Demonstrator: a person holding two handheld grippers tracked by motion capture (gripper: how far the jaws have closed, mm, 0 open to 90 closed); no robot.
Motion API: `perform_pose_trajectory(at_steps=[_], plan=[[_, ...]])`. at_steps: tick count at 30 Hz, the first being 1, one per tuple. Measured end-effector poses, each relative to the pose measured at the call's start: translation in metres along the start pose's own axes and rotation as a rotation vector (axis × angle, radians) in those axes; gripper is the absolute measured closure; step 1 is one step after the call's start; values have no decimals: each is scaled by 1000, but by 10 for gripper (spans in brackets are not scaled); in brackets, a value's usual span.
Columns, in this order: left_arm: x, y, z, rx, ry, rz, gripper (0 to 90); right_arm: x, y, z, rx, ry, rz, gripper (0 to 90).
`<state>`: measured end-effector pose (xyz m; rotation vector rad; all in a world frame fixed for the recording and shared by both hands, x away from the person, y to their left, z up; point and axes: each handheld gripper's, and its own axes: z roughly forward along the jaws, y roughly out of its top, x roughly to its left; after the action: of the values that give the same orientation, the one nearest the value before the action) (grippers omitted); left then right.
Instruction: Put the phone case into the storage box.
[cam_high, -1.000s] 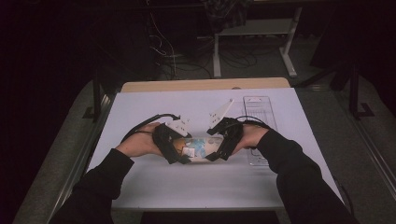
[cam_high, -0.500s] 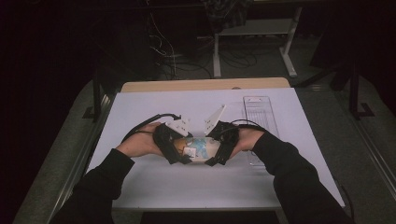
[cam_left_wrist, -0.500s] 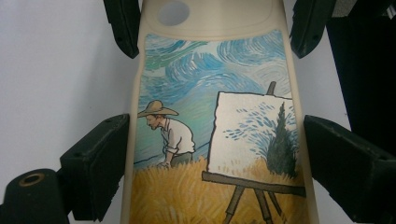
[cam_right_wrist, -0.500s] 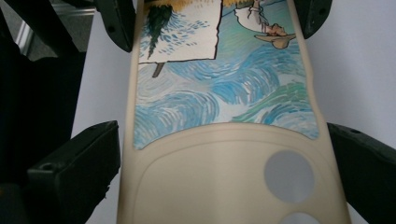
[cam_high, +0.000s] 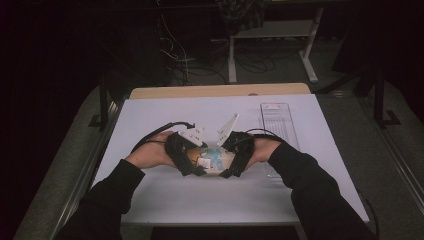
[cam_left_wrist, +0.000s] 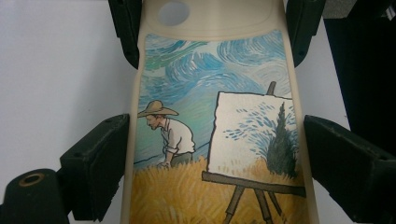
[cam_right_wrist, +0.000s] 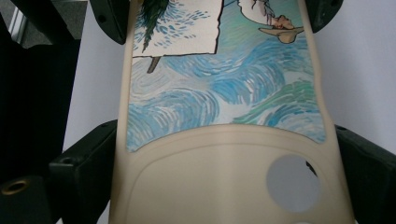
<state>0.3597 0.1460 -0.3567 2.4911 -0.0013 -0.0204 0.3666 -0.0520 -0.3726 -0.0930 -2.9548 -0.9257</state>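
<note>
Both grippers pinch the painted phone case (cam_high: 214, 159) mid-table: left gripper (cam_high: 192, 161) clamps its left end, right gripper (cam_high: 230, 159), jaws just closing, its right

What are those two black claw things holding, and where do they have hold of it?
A painted phone case, one gripper at each end: the left gripper clamps its long side edges near the wheat-field end, the right gripper near the camera-hole end.

No legible text (phone case (cam_left_wrist: 219, 116) picture only).

Left hand-held gripper (cam_high: 196, 161) and right hand-held gripper (cam_high: 227, 159) meet, jaws clamped
</note>
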Motion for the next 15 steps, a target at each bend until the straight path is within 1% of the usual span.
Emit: perform_pose_trajectory(at_steps=[4, 7, 15], plan=[[0, 0, 0, -1, -5, 3, 105, 1, 0, -1, 1, -6, -6, 64], [0, 0, 0, -4, -10, 1, 104, 1, 0, -1, 0, 5, -5, 70], [0, -1, 1, 11, -16, 15, 102, 2, 0, 1, 0, 3, -4, 82]])
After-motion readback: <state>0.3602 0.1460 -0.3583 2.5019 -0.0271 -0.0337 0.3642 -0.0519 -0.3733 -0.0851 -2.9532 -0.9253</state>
